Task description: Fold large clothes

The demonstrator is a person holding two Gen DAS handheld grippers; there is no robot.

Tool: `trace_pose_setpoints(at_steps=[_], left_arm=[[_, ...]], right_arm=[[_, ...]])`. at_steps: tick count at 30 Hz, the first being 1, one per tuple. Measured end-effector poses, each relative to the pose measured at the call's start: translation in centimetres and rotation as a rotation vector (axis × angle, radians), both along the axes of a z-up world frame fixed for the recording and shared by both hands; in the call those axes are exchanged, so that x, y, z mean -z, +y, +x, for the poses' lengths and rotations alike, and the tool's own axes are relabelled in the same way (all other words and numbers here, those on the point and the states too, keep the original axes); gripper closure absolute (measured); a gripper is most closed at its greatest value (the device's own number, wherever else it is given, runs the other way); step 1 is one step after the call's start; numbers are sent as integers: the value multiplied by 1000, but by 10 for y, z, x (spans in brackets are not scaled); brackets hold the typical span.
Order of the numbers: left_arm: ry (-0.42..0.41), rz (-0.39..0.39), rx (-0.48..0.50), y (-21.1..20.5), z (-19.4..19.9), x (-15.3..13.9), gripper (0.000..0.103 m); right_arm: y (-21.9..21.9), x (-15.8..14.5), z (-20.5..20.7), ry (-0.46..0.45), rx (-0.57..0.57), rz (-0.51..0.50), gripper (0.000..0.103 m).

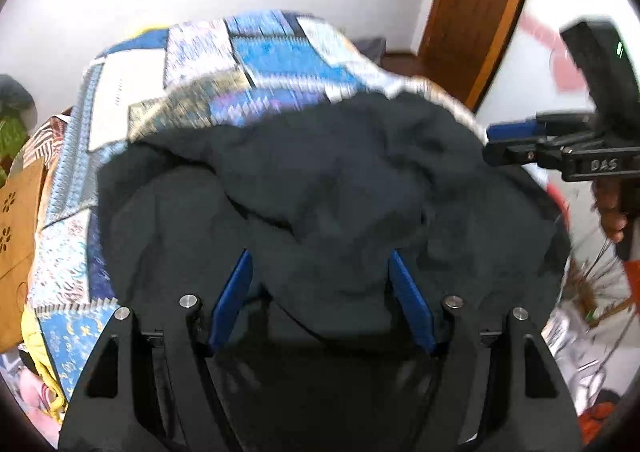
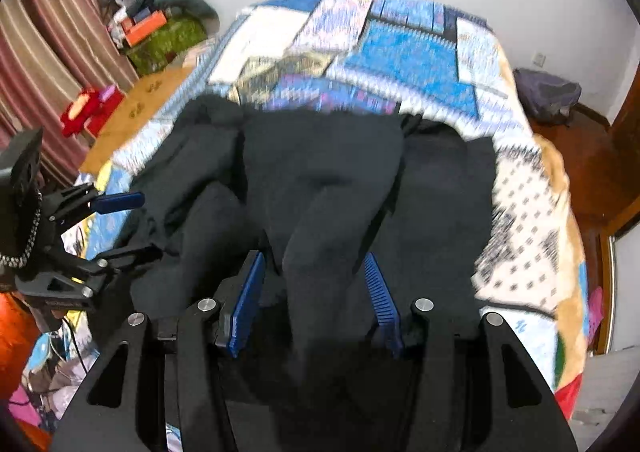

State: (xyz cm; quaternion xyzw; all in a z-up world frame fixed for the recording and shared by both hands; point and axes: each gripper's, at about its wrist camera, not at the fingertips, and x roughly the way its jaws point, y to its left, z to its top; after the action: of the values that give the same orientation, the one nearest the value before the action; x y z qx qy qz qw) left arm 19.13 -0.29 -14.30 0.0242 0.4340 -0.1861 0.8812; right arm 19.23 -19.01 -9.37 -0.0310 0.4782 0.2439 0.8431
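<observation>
A large black garment (image 1: 328, 188) lies crumpled on a bed with a blue patchwork quilt (image 1: 256, 64). My left gripper (image 1: 322, 292) has its blue fingers wide apart, with a fold of the black cloth lying between them. My right gripper (image 2: 316, 292) is also wide apart, with a ridge of the black garment (image 2: 320, 180) running between its fingers. Neither pair of fingers presses on the cloth. The right gripper shows at the right edge of the left wrist view (image 1: 508, 140). The left gripper shows at the left of the right wrist view (image 2: 120, 220), open.
The quilt (image 2: 400, 52) covers the bed up to a white wall. A wooden side table (image 2: 136, 108) with red items (image 2: 88, 112) stands left of the bed, by striped curtains (image 2: 52, 52). A wooden door (image 1: 476, 8) is at the right. Clutter lies on the floor.
</observation>
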Motion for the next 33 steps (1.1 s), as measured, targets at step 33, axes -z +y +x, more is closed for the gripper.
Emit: trace_pose_setpoints(at_steps=[33], left_arm=[[301, -406, -453, 162, 95, 110, 47]], right_arm=[[-70, 87, 98, 325, 287, 245, 61]])
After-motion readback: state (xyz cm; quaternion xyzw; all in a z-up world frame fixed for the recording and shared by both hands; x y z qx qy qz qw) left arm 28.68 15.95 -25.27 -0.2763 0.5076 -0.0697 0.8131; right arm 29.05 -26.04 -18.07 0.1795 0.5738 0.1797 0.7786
